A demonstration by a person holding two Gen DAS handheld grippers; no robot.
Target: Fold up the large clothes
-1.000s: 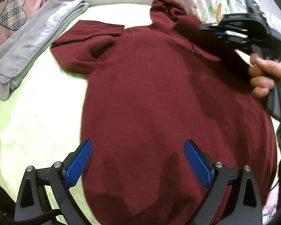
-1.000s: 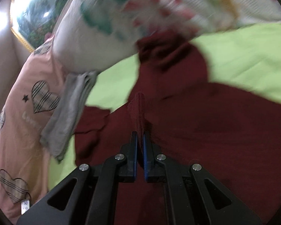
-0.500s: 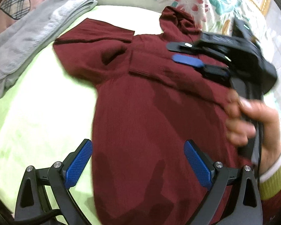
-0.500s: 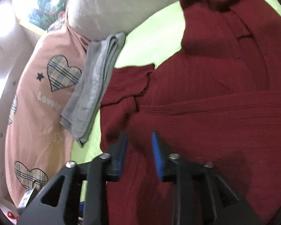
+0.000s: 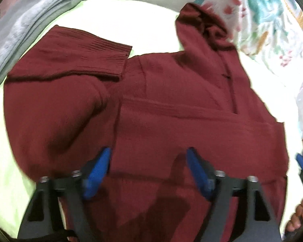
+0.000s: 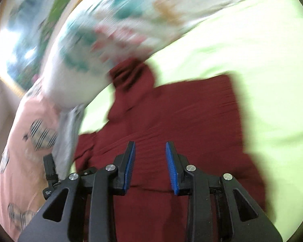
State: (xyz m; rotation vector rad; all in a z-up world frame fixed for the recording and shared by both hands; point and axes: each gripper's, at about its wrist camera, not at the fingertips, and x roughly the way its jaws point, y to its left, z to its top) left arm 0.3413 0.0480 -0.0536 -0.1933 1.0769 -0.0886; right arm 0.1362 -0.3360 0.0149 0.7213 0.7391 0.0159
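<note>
The left tongs (image 5: 147, 161) are seen with their blue-padded jaws closing, yet nothing is caught between them; they hang above the lower body of the dark red knitted pullover (image 5: 171, 121). The right tongs (image 6: 150, 161) are held partly parted and empty, the knit lying below them rather than pinched. In the left wrist view only a blue pad of the right tongs shows at the right edge, with a person's fingers (image 5: 295, 219) beneath it.

The pullover is spread flat on the lime-green bed sheet (image 5: 14, 181). Its long axis runs away from both tongs, from the hem nearest them to the roll neck (image 6: 131, 76) at the far end. One sleeve (image 5: 74, 56) is already folded across the chest, its ribbed cuff toward the middle. Both tongs are judged about equally close to the hem end, so a lengthwise fold toward the neck seems the likely next move.

Beyond the pullover lie a folded grey towel (image 5: 30, 20), a floral pillow (image 5: 272, 20) and a pink heart-patterned cloth (image 6: 30, 141).
</note>
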